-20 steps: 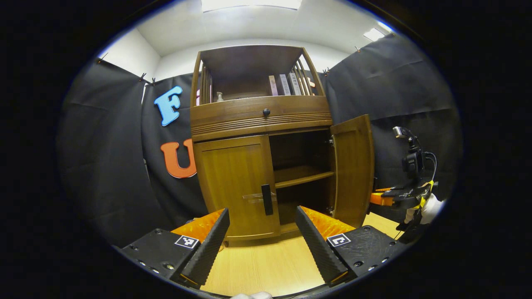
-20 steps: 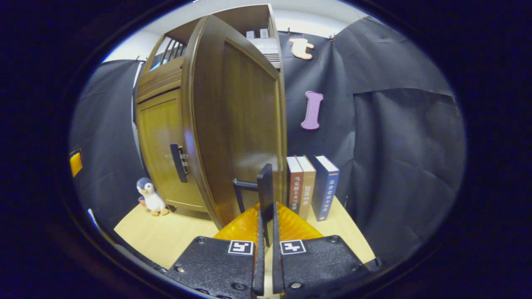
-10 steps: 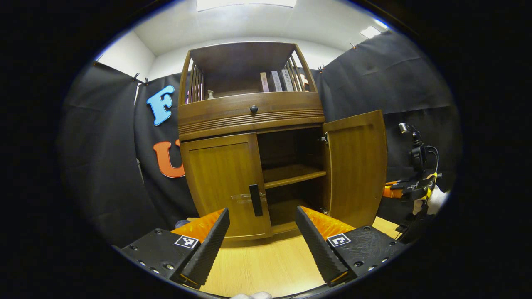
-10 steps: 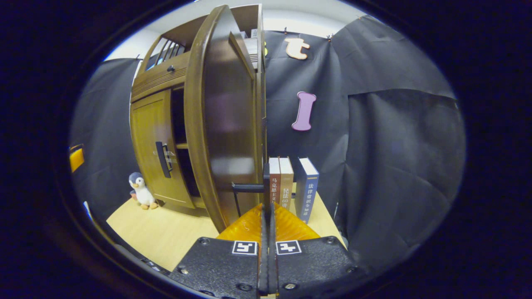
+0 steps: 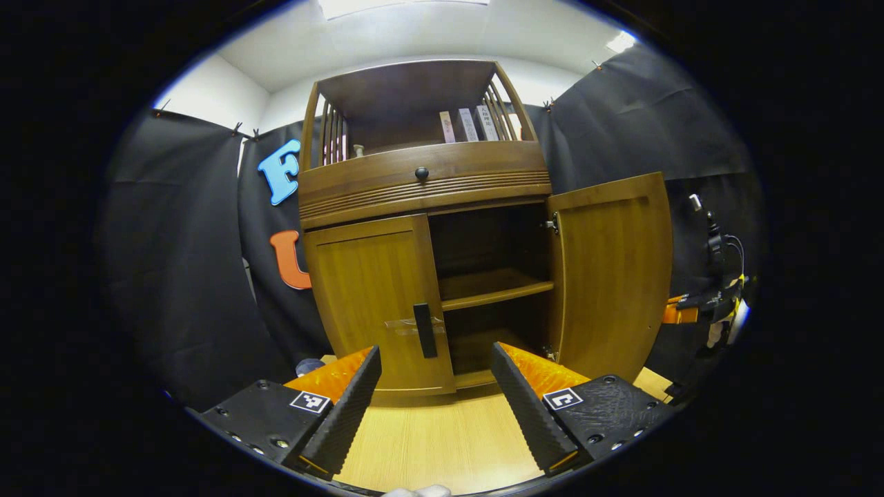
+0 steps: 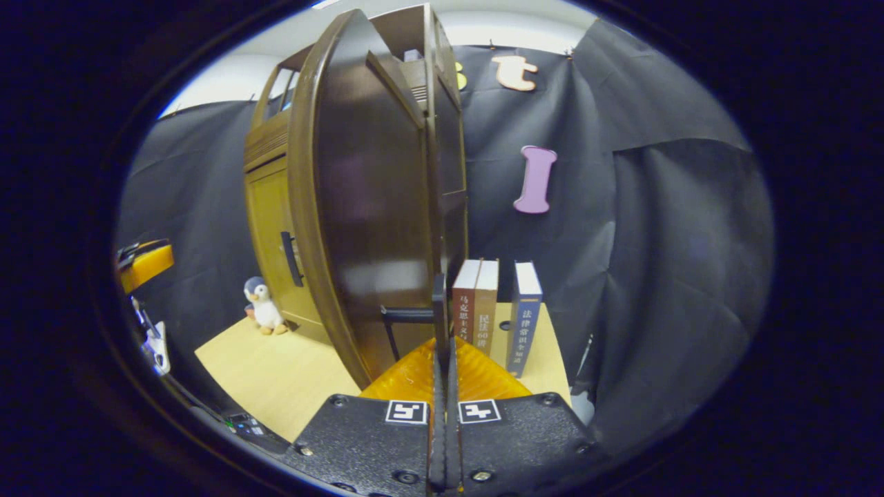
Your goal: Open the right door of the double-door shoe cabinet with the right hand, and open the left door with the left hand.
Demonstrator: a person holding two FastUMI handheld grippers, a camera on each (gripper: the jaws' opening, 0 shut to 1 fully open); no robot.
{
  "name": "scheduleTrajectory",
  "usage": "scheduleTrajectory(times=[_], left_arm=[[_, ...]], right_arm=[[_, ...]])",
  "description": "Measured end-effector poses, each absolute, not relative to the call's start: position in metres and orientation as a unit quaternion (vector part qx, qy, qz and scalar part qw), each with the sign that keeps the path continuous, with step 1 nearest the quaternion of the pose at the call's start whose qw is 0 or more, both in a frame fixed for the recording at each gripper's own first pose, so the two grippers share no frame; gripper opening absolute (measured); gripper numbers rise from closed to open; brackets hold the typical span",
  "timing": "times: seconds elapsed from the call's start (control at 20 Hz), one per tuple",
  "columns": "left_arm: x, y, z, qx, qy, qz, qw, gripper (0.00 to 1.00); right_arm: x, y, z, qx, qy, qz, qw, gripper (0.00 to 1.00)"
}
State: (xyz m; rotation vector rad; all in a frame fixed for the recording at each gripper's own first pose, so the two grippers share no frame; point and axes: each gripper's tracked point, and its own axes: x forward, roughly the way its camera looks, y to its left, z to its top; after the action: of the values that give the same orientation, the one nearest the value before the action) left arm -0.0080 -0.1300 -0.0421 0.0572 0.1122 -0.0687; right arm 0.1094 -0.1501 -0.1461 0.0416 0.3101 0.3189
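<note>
In the left gripper view, the shoe cabinet (image 5: 421,241) stands in the middle of the frame. Its right door (image 5: 611,276) is swung wide open. Its left door (image 5: 376,297) is shut flat. The left gripper (image 5: 435,393) sits at the bottom with its two fingers wide apart, holding nothing. In the right gripper view, the right gripper (image 6: 443,359) is squeezed together on the black handle (image 6: 437,314) of the open door, low in the middle. Three books (image 6: 494,314) stand just beside it.

Bare desk (image 5: 442,442) lies open before closed left door (image 5: 376,304); swung-out right door (image 5: 611,276) blocks right side; books (image 6: 483,310) stand just beyond it.
</note>
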Motion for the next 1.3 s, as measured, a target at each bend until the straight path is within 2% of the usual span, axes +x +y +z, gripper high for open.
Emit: scheduleTrajectory(times=[0.25, 0.55, 0.6, 0.8, 0.95, 1.0, 1.05, 1.15, 1.2, 1.3], left_arm=[[-0.001, -0.147, -0.037, 0.009, 0.054, -0.015, 0.998, 0.96], [0.014, -0.141, -0.036, 0.003, 0.053, -0.021, 0.998, 0.96], [0.017, -0.135, -0.036, 0.003, 0.053, -0.024, 0.998, 0.96], [0.028, -0.110, -0.037, 0.004, 0.050, -0.037, 0.998, 0.96], [0.041, -0.090, -0.041, 0.006, 0.047, -0.048, 0.998, 0.96], [0.045, -0.084, -0.042, 0.003, 0.044, -0.053, 0.998, 1.00], [0.049, -0.080, -0.041, 0.000, 0.040, -0.058, 0.997, 1.00], [0.056, -0.069, -0.045, 0.001, 0.042, -0.069, 0.997, 0.96], [0.059, -0.064, -0.046, 0.003, 0.042, -0.073, 0.996, 1.00], [0.063, -0.054, -0.049, 0.004, 0.040, -0.076, 0.996, 0.96]], right_arm=[[0.110, -0.152, -0.148, 0.012, 0.165, 0.181, 0.970, 0.04], [0.099, -0.159, -0.142, 0.016, 0.167, 0.164, 0.972, 0.08], [0.094, -0.168, -0.139, 0.015, 0.162, 0.149, 0.975, 0.17], [0.068, -0.192, -0.110, 0.031, 0.149, 0.062, 0.986, 0.70], [0.044, -0.196, -0.077, 0.059, 0.126, -0.017, 0.990, 0.75], [0.037, -0.190, -0.064, 0.063, 0.112, -0.031, 0.991, 0.80], [0.031, -0.181, -0.055, 0.059, 0.100, -0.040, 0.992, 0.84], [0.023, -0.156, -0.044, 0.054, 0.085, -0.053, 0.994, 1.00], [0.021, -0.140, -0.039, 0.051, 0.079, -0.053, 0.994, 1.00], [0.016, -0.111, -0.033, 0.051, 0.066, -0.061, 0.995, 1.00]])
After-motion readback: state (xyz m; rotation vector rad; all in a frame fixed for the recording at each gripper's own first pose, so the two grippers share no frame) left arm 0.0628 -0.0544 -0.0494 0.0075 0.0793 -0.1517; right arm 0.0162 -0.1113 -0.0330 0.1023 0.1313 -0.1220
